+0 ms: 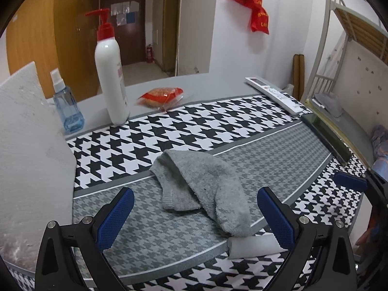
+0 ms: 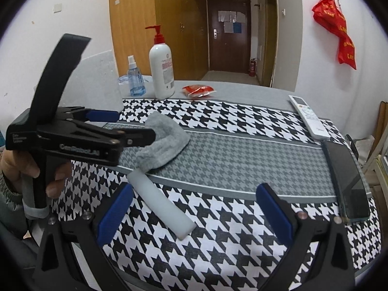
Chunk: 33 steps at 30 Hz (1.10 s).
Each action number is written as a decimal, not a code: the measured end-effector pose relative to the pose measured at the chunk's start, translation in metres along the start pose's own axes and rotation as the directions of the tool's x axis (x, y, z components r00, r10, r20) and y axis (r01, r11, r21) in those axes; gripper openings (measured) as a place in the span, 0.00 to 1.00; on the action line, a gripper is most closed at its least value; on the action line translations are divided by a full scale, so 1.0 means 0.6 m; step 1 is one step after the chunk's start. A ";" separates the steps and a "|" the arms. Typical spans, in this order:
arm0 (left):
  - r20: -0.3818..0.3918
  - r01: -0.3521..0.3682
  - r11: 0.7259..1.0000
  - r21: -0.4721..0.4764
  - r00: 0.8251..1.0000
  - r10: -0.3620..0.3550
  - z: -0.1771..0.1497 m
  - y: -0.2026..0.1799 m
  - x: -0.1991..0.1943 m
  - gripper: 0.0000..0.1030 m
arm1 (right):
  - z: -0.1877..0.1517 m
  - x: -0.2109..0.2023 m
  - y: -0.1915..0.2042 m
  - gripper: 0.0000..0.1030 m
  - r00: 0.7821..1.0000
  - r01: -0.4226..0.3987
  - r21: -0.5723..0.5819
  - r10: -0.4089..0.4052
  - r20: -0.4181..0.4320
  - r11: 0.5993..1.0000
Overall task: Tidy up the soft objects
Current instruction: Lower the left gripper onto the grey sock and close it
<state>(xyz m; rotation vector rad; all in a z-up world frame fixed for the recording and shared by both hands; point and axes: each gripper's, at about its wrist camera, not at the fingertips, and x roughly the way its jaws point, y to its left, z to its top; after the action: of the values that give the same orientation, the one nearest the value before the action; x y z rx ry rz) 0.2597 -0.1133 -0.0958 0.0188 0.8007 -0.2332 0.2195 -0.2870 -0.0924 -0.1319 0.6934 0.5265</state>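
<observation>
Left gripper (image 1: 195, 208) open; sock (image 1: 201, 184) hides white strip's (image 1: 252, 245) end.

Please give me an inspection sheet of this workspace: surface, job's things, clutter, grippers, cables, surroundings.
Surface: table with houndstooth cloth.
Job's things: grey sock lying crumpled, one end over a white bar.
Clutter: pump bottle, spray bottle, red packet, remote, phone.
Grippers: left gripper and right gripper, jaws open, empty.
Cables: nothing seen.
Surroundings: red bag on wall, door, bunk bed.
</observation>
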 end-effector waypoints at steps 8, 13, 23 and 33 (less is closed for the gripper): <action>-0.001 -0.028 1.000 -0.014 1.000 0.028 0.006 -0.008 0.012 0.97 | 0.001 0.002 -0.006 1.00 1.000 -0.018 -0.024 0.018 -0.018 1.000; -0.020 -0.031 0.999 -0.007 0.999 0.031 0.006 -0.008 0.024 0.89 | 0.000 0.005 -0.004 0.99 0.999 -0.039 -0.050 0.037 -0.031 0.998; -0.075 -0.030 0.999 -0.014 0.997 0.029 0.006 -0.012 0.050 0.77 | -0.004 0.004 -0.003 0.98 0.997 -0.068 -0.068 0.065 -0.045 0.995; -0.120 -0.033 0.999 -0.019 0.992 0.030 0.003 -0.002 0.072 0.63 | -0.005 0.007 -0.001 0.97 0.995 -0.074 -0.093 0.067 -0.072 0.993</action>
<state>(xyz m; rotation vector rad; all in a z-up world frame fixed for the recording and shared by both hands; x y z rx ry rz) 0.2897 -0.1231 -0.1251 0.0260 0.9217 -0.1951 0.2208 -0.2863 -0.0972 -0.2161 0.7424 0.6257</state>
